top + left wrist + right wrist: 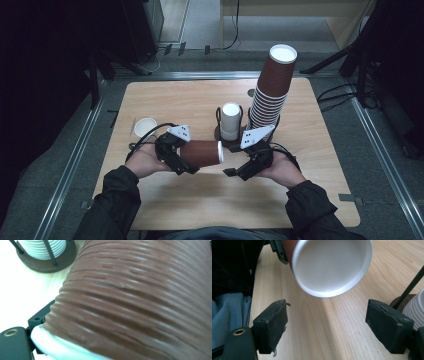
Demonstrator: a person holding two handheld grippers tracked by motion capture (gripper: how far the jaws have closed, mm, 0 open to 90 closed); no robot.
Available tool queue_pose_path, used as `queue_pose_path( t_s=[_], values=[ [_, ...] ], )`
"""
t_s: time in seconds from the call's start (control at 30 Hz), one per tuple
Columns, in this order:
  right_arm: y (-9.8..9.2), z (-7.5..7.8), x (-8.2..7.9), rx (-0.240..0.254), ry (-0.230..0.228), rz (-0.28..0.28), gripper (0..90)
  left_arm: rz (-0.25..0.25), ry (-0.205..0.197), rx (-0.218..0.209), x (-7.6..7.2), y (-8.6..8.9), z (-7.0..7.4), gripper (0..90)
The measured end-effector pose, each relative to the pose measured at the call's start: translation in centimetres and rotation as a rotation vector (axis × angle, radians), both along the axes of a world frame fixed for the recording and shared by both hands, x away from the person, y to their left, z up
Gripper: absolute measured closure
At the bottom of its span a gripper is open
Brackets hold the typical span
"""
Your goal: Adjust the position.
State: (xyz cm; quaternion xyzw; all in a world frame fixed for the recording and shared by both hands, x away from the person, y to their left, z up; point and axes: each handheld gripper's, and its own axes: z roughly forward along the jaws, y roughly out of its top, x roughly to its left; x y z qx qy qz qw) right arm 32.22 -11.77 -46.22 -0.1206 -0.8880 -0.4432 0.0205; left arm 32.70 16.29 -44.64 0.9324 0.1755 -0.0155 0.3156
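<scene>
While the left tongs (186, 161) grip a brown cup (201, 152) lying on its side above the near middle of the worktop (165, 100), its white base faces right toward the right tongs (239, 172). Those tongs stand open just right of the cup, with nothing between their pads (272, 327); in the right gripper view the cup's base (332, 265) hangs just beyond them, apart from both. In the left gripper view the cup's ribbed wall (140, 302) lies across the frame with its white rim at the bottom. Behind the cup, at mid worktop, a white stack (231, 121) sits in a dark holder (220, 135). A tall brown stack (272, 87) rises just right of it. A single white cup (145, 127) stands on the left.
</scene>
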Motion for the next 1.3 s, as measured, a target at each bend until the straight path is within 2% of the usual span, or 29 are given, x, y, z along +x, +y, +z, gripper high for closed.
queue_pose_path(
  t_s=[0.2,0.4,0.7,0.8,0.87,0.9,0.93,0.97,1.07,1.17,1.2,1.3],
  values=[
    [0.0,-0.2,0.0,-0.029,-0.028,0.002,18.1,-0.023,0.005,0.061,0.1,-0.8,-0.5,6.6],
    [0.2,-0.4,0.0,-0.048,-0.038,0.002,18.0,-0.002,-0.004,0.122,0.3,-1.3,-1.2,6.5],
    [0.6,-0.5,-0.1,-0.061,-0.043,0.009,17.9,-0.037,0.019,0.177,0.0,-2.7,-2.2,6.5],
    [0.9,-0.6,-0.2,-0.074,-0.038,0.022,17.8,-0.039,0.012,0.184,-0.1,-3.2,-2.3,6.2],
    [1.1,-0.7,-0.2,-0.080,-0.051,0.032,17.7,-0.048,0.011,0.187,-0.2,-3.4,-2.3,6.2],
    [1.3,-0.7,-0.3,-0.088,-0.035,0.032,17.7,-0.053,0.011,0.187,-0.2,-3.5,-2.3,6.2],
    [1.4,-0.8,-0.3,-0.089,-0.051,0.036,17.6,-0.055,0.015,0.187,-0.2,-3.6,-2.3,6.2],
    [1.5,-0.8,-0.4,-0.099,-0.036,0.037,17.6,-0.063,0.013,0.191,-0.2,-3.7,-2.4,6.2],
    [1.9,-0.9,-0.5,-0.105,-0.056,0.047,17.4,-0.076,0.019,0.197,-0.4,-4.0,-2.4,6.2],
    [2.2,-1.0,-0.7,-0.121,-0.047,0.058,17.4,-0.083,0.012,0.200,-0.5,-4.2,-2.4,6.2],
    [2.4,-1.1,-0.6,-0.128,-0.060,0.064,17.4,-0.081,0.013,0.195,-0.6,-4.2,-2.4,6.2],
    [2.9,-1.3,-0.8,-0.151,-0.050,0.070,17.4,-0.084,0.014,0.195,-0.6,-4.3,-2.3,6.2]
  ],
)
